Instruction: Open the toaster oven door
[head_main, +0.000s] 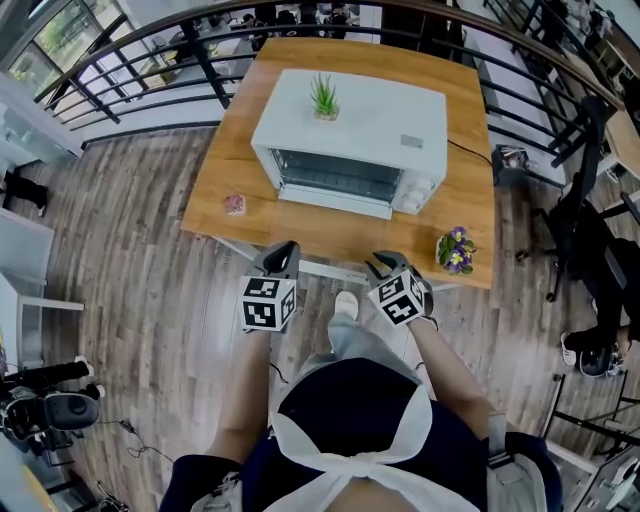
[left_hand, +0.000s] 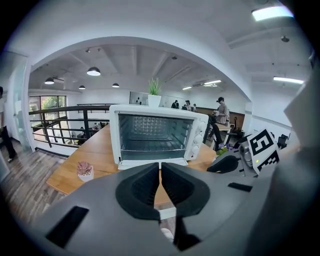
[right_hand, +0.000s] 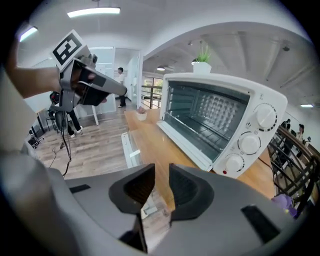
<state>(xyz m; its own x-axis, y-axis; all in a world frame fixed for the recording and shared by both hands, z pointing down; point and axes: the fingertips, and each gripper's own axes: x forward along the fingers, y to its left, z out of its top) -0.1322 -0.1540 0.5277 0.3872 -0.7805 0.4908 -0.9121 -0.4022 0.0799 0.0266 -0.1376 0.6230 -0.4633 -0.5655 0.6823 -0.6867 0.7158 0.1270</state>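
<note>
A white toaster oven (head_main: 350, 135) stands in the middle of a wooden table (head_main: 225, 190); its glass door (head_main: 338, 176) looks upright, flush with the front, and the wire rack shows behind it. The oven (left_hand: 157, 134) fills the middle of the left gripper view. In the right gripper view the oven (right_hand: 220, 120) sits to the right, with its knobs (right_hand: 248, 144). My left gripper (head_main: 283, 252) hangs at the table's near edge, its jaws shut and empty (left_hand: 160, 172). My right gripper (head_main: 385, 263) is level with it, a gap between its jaws and nothing in them (right_hand: 161, 181). Neither touches the oven.
A small green plant (head_main: 324, 98) stands on the oven's top. A pink succulent pot (head_main: 235, 204) sits at the table's front left and a pot of purple flowers (head_main: 455, 250) at the front right. A black railing (head_main: 150, 60) runs behind the table. People stand far off.
</note>
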